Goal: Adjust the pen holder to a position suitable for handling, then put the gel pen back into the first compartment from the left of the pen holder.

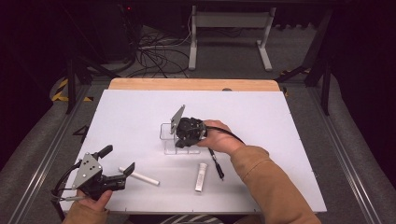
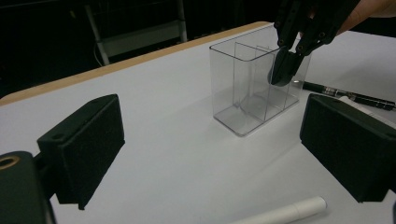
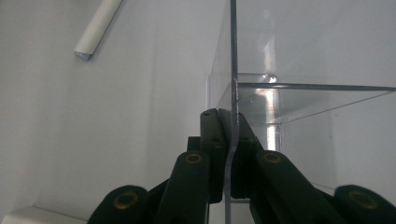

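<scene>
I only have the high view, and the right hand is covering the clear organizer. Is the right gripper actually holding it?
Observer: Yes. In the right gripper view, the right gripper is shut on one thin upright wall of the clear organizer, with one jaw on each side of it.
Operator: Is anything inside the organizer?
Observer: No. The left gripper view looks through its clear walls, and the compartments are empty.

Clear glossy plastic organizer (image 1: pixel 169 138); matt white tabletop (image 1: pixel 261 121)
</scene>
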